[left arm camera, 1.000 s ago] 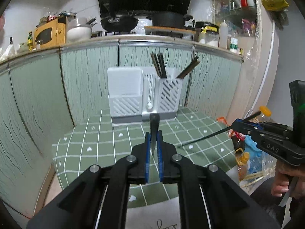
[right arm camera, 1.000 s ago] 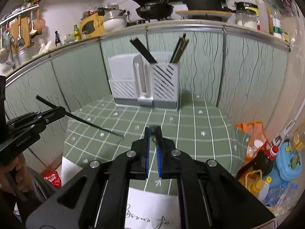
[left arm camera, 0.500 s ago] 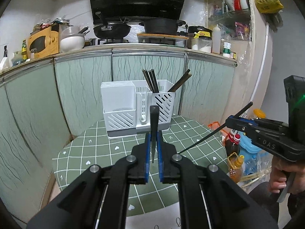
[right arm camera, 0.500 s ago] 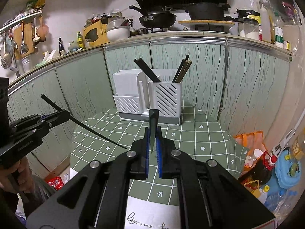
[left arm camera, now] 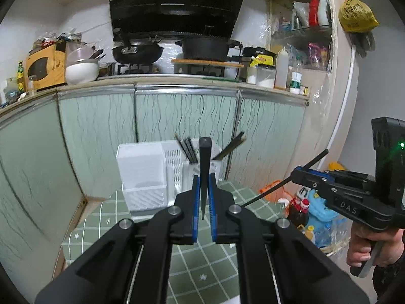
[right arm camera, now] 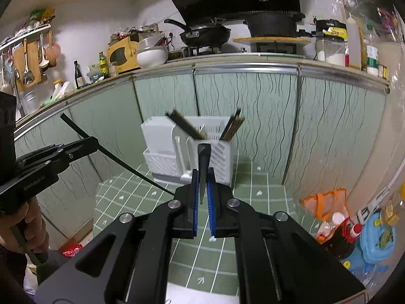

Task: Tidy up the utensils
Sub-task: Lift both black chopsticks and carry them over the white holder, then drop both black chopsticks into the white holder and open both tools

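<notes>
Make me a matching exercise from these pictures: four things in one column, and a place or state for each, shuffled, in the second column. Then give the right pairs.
Things
1. left gripper
2. white utensil holder
3. black frying pan
4. orange bag

Places or states
A. on the stove, up on the counter
B. on the floor, right of the table
C. shut on a black chopstick
D. standing at the back of the green checked table, with dark chopsticks sticking out

Pairs: 1-C, 2-D, 3-A, 4-B
</notes>
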Demonstrator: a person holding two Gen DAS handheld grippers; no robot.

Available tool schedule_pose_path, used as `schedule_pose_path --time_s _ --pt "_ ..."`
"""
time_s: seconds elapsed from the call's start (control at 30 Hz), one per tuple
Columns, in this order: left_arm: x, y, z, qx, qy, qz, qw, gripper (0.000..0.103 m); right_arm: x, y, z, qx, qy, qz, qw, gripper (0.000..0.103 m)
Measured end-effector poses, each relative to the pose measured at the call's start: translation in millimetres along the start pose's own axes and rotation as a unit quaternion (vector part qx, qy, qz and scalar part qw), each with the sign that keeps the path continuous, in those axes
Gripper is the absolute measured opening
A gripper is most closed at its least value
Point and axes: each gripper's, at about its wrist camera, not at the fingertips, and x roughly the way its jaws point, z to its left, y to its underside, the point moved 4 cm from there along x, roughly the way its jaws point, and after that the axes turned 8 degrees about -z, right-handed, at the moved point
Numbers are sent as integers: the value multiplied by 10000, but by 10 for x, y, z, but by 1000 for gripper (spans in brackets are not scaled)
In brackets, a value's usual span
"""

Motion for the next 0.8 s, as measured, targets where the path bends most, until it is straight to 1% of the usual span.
schedule_pose_path --time_s 0.3,0.5,0.6,0.7,0.8 --pt "258 -624 -77 52 111 -270 9996 6 164 -750 -102 -30 21 -289 9996 6" --pt "590 -874 -46 -101 244 -255 9993 6 420 -1128 -174 -134 41 -367 9992 6" --pt "759 -897 -3 -50 193 -217 9996 6 589 -1224 -228 -161 52 -334 9993 6" --pt "985 -894 68 -66 192 -108 9997 6 780 -1233 -267 -229 53 -232 9995 6" --pt "1251 -826 133 -151 395 95 9991 6 997 -1194 -331 -219 67 -96 9997 6"
